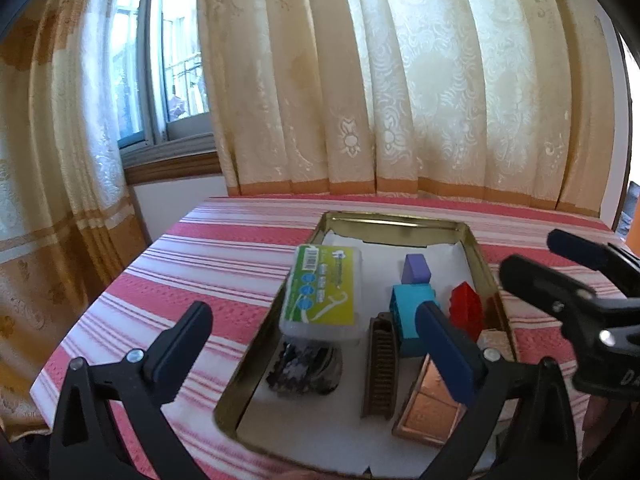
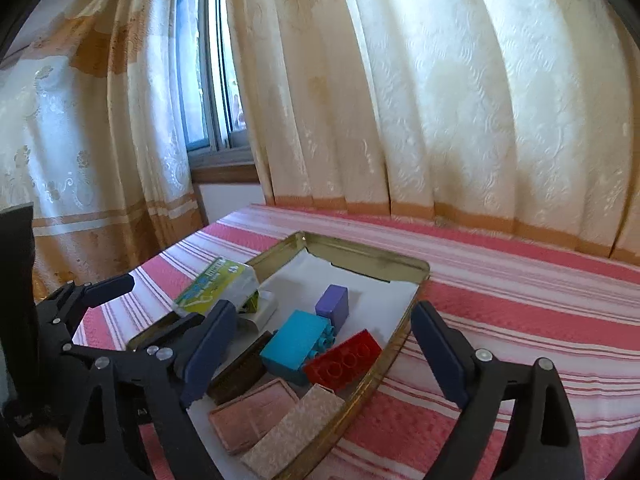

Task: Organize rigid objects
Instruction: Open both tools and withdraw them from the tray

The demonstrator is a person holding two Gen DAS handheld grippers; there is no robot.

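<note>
Three blocks, purple (image 2: 333,303), teal (image 2: 295,345) and red (image 2: 344,356), lie inside the tin tray (image 2: 384,258). The floss box (image 1: 322,292) at nine o'clock rests tilted on the rim, unsettled. Both my left claw (image 1: 316,340) and right claw (image 2: 324,344) are released, grasping nothing.

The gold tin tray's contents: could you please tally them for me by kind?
Toy building blocks: 3 (purple, teal, red)
Floss-pick box: 1
Brown comb: 1
Pink tiles: 2 ()
Dark crumpled item: 1
Total: 8
</note>
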